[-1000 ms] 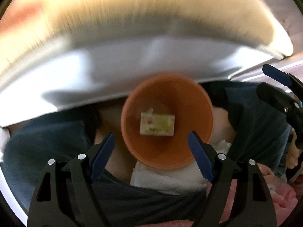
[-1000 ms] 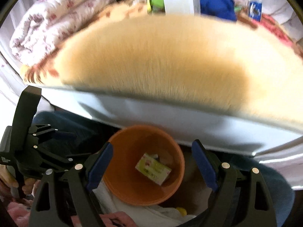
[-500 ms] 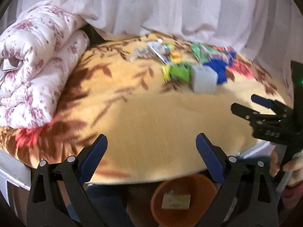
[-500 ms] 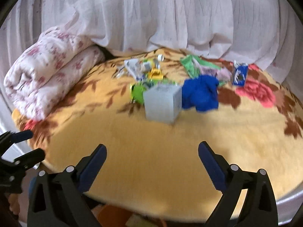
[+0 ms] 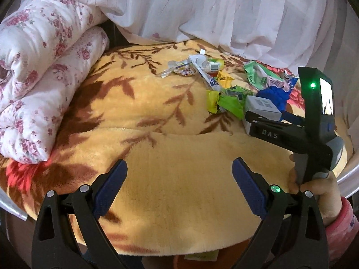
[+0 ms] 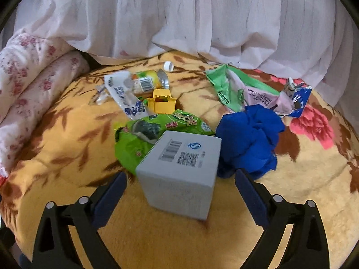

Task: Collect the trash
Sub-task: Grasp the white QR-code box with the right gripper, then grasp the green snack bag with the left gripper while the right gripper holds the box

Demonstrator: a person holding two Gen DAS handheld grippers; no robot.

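Trash lies on a yellow flowered blanket [image 6: 67, 148]. A grey cardboard box [image 6: 179, 174] stands nearest, right between the open fingers of my right gripper [image 6: 180, 197], not gripped. Behind it lie a green snack bag [image 6: 143, 134], a crumpled blue cloth [image 6: 249, 139], a yellow plastic piece [image 6: 160, 102], a white-blue wrapper [image 6: 125, 98], a small bottle [image 6: 145, 81], a green-pink bag [image 6: 242, 89] and a blue packet [image 6: 300, 100]. My left gripper [image 5: 179, 188] is open and empty over the blanket's near edge. In its view the right gripper [image 5: 280, 130] reaches toward the box [image 5: 260, 107].
A rolled floral quilt [image 5: 38, 78] lies along the left side. A white curtain [image 6: 179, 18] hangs behind the blanket. The orange bin [image 5: 202, 259] shows only as a sliver below the blanket's front edge.
Both grippers rose from looking down into the orange bin to facing the blanket. The right gripper moved forward until the grey box stands between its fingers.
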